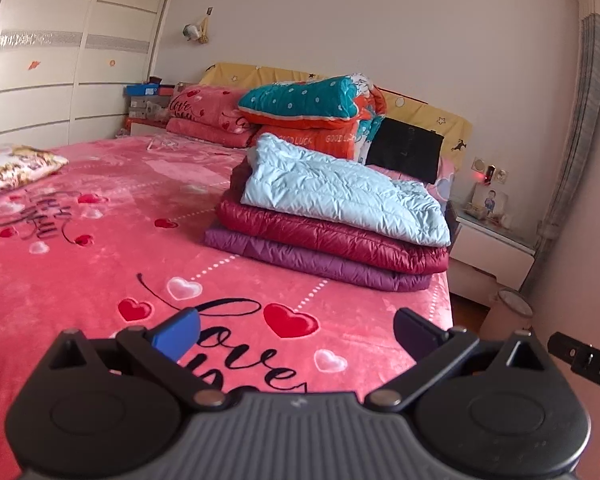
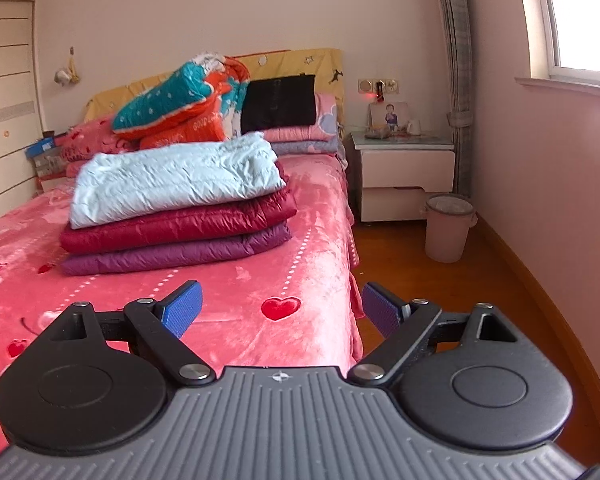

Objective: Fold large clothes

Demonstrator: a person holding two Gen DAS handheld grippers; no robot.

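Note:
Three folded puffer jackets lie stacked on the pink bed (image 1: 80,280) (image 2: 300,280): a light blue jacket (image 1: 340,192) (image 2: 172,180) on top, a dark red jacket (image 1: 320,236) (image 2: 172,224) under it, and a purple jacket (image 1: 300,256) (image 2: 172,254) at the bottom. My left gripper (image 1: 296,334) hovers open over the bedspread, well short of the stack, nothing between its blue pads. My right gripper (image 2: 282,310) is open too, near the bed's right edge, in front of the stack.
Folded quilts (image 1: 316,108) (image 2: 180,96), pink pillows (image 1: 204,112) and a black bag (image 1: 404,148) (image 2: 280,100) crowd the headboard. A patterned cushion (image 1: 16,166) lies far left. A white nightstand (image 2: 406,164) and a pink bin (image 2: 448,226) stand on the wooden floor right of the bed.

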